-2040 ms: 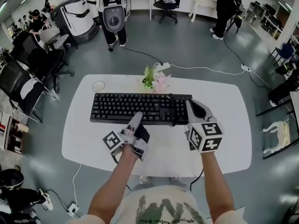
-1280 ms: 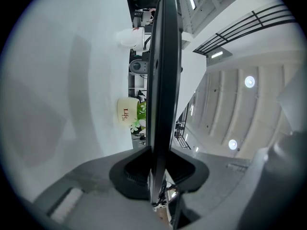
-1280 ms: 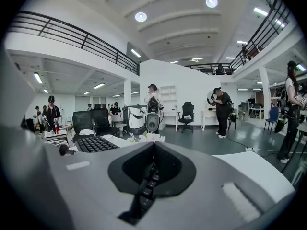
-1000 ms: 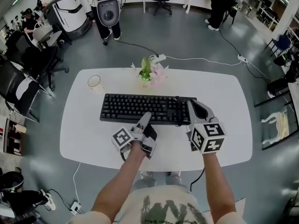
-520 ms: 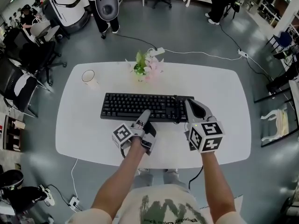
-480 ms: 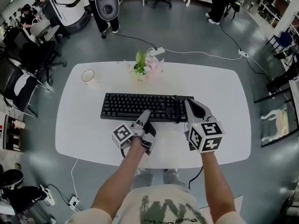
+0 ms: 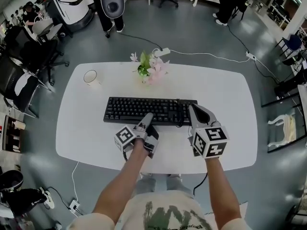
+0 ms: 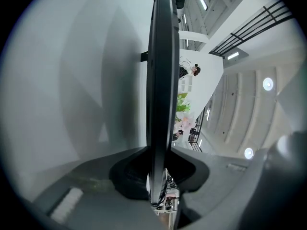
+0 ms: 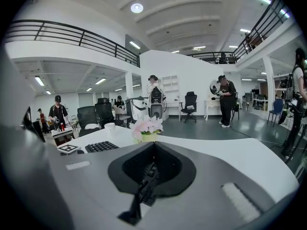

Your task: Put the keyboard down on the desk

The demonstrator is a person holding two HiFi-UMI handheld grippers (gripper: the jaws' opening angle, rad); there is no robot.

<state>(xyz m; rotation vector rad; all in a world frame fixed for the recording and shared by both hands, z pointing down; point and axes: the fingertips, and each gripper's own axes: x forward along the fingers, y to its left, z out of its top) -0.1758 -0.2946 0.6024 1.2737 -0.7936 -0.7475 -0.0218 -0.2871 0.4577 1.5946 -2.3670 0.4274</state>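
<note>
A black keyboard (image 7: 144, 110) lies lengthwise across the middle of the white desk (image 7: 225, 95), level and close over its top; whether it rests on it I cannot tell. My left gripper (image 7: 147, 120) is shut on the keyboard's near edge, a little right of its middle. In the left gripper view the keyboard (image 8: 162, 80) stands edge-on between the jaws, with the desk top (image 8: 72, 80) beside it. My right gripper (image 7: 191, 113) is shut on the keyboard's right end. In the right gripper view several keys (image 9: 100, 146) show at the left.
A pot of pink flowers (image 7: 149, 68) stands just behind the keyboard, and a white cup (image 7: 90, 76) at the desk's back left. A power strip (image 7: 161, 52) and cables lie on the floor beyond. Office chairs (image 7: 24, 87) stand to the left, and people stand far back.
Both grippers have sunk a little toward the desk with the keyboard still between them. Their holds look unchanged.
</note>
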